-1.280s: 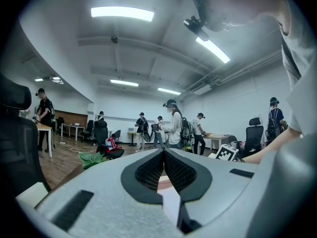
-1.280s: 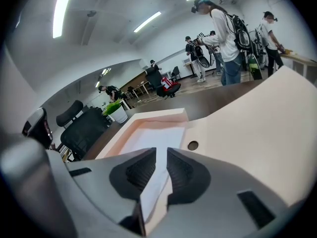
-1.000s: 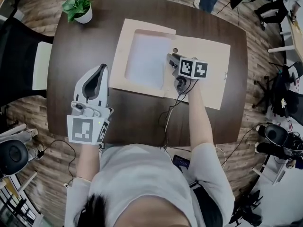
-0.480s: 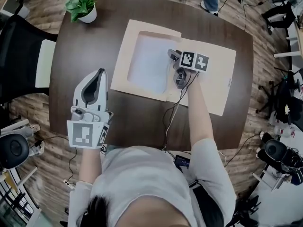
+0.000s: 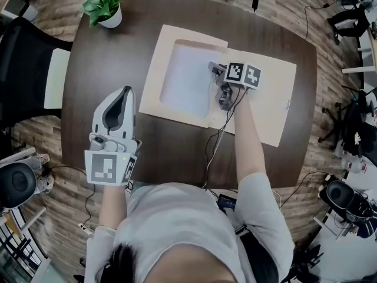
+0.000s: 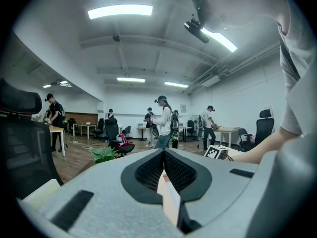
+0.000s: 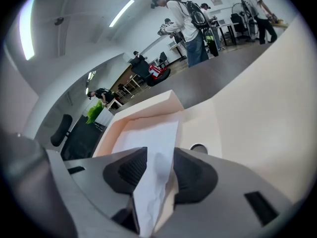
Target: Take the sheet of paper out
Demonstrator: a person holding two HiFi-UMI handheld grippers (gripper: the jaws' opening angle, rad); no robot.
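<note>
Moved: right hand-held gripper [image 7: 159, 156], jaws just been opening, now wide apart.
Between jaws: raised edge of sheet of paper [image 5: 185, 78], unpinched.
Sheet: otherwise inside tan folder [image 5: 265, 102] on table [image 5: 106, 58].
Left hand-held gripper [image 5: 122, 94]: closed, empty.

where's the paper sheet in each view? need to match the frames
Head view: paper upper centre, lying in the open folder.
Left gripper view: not in it.
Right gripper view: paper at centre, running down to the bottom edge.
Shared landmark: the plant, upper left in head view, left of centre in both gripper views.
</note>
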